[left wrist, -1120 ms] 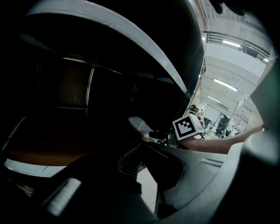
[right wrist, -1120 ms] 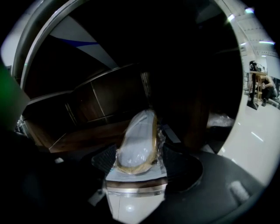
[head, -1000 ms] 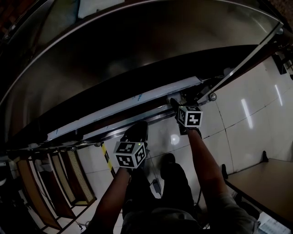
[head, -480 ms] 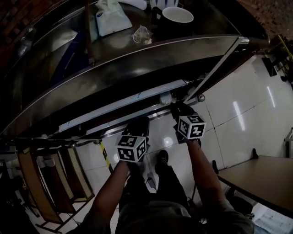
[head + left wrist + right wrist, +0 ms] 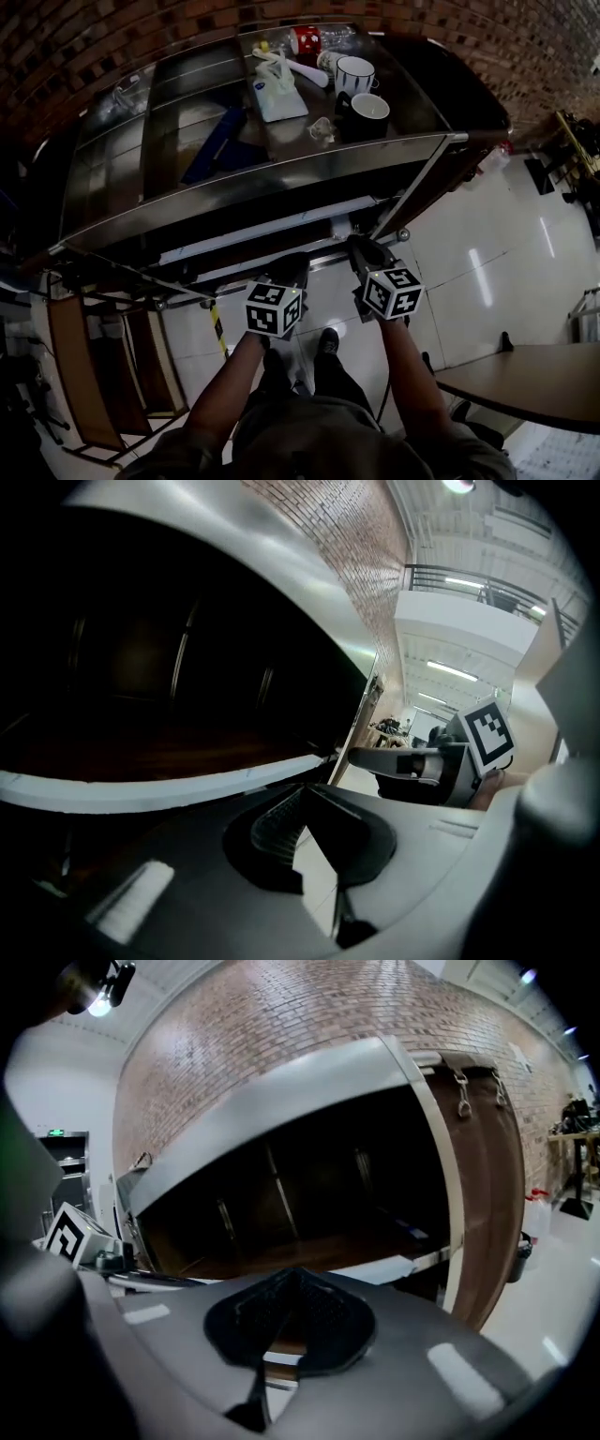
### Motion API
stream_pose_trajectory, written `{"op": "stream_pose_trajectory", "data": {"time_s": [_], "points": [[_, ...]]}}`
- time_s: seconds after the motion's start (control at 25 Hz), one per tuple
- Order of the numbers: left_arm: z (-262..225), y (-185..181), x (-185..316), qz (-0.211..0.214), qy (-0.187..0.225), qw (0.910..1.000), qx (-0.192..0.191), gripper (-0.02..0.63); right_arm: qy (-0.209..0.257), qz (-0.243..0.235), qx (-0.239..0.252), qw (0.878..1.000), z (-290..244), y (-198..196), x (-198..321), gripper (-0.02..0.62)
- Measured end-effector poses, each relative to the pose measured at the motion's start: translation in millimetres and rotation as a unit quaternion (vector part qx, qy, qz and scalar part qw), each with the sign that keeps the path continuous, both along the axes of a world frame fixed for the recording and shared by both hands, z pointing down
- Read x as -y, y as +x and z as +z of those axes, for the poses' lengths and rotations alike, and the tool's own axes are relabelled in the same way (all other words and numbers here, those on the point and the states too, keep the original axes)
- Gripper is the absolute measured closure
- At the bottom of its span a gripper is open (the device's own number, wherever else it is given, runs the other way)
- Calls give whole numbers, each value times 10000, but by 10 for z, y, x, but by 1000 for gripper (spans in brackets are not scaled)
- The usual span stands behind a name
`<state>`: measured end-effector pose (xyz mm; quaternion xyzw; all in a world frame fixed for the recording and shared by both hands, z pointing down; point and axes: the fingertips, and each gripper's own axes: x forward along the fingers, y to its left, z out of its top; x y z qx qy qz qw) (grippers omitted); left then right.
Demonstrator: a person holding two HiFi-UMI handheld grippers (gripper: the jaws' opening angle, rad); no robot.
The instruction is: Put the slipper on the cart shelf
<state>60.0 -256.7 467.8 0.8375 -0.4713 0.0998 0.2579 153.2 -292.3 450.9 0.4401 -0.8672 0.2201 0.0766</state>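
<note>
Both tongs sat low in the middle of the head view, side by side over the floor (image 5: 469,253) and just short of the cart (image 5: 281,176). The left tongs (image 5: 287,264) had their tips meeting with nothing between them. The right tongs (image 5: 362,247) were pressed together and likewise empty.

Just beyond the right pair, at the front edge of the lower shelf (image 5: 262,232), lay a pale lump, probably the slipper (image 5: 339,225), though too small to be sure. Farther up, the top shelf (image 5: 187,150) carried mugs (image 5: 361,111) at the frame's upper centre, with a brick wall (image 5: 141,37) behind.

With neither pair holding anything, the placing step looked finished or nearly so. The next move probably called for drawing both tongs straight back from the shelf edge without nudging the slipper, after checking that it lay fully on the shelf and was not overhanging.
</note>
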Motion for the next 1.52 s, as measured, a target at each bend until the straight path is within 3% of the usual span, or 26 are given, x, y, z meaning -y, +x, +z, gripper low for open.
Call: {"op": "stream_pose_trajectory", "data": {"time_s": [0.24, 0.68, 1.52], "points": [[-519, -239, -62, -106, 356, 9993, 55, 598, 438, -460, 72, 9980, -646, -320, -133, 595], [-1177, -554, -145, -174, 1015, 9944, 254, 598, 1066, -1151, 327, 9871, -1371, -862, -363, 595], [-1351, -597, -216, -154, 1183, 9927, 173, 598, 1233, -1260, 506, 9830, -1587, -948, -468, 595]]}}
